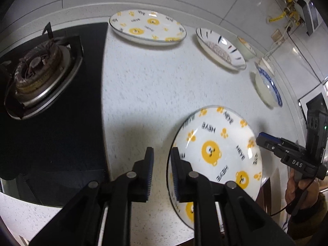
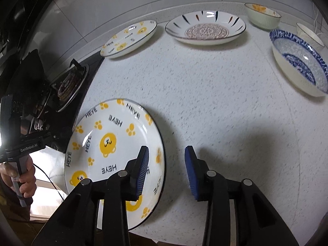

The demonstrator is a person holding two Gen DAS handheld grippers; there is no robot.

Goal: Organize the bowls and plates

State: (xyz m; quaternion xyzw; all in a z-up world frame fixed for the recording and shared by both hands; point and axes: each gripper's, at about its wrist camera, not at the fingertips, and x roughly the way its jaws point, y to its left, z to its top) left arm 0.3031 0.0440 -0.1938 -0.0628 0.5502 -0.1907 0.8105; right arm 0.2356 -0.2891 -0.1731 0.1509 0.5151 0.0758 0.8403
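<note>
Nearby, gas burner (image 1: 34, 71), patterned plate (image 2: 205, 27), blue bowl (image 2: 299, 61)

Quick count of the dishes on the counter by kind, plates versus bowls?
Plates: 3 (near bear plate, far bear plate, striped plate)
Bowls: 3 (blue-patterned bowl, pale green bowl, white bowl)
Total: 6
</note>
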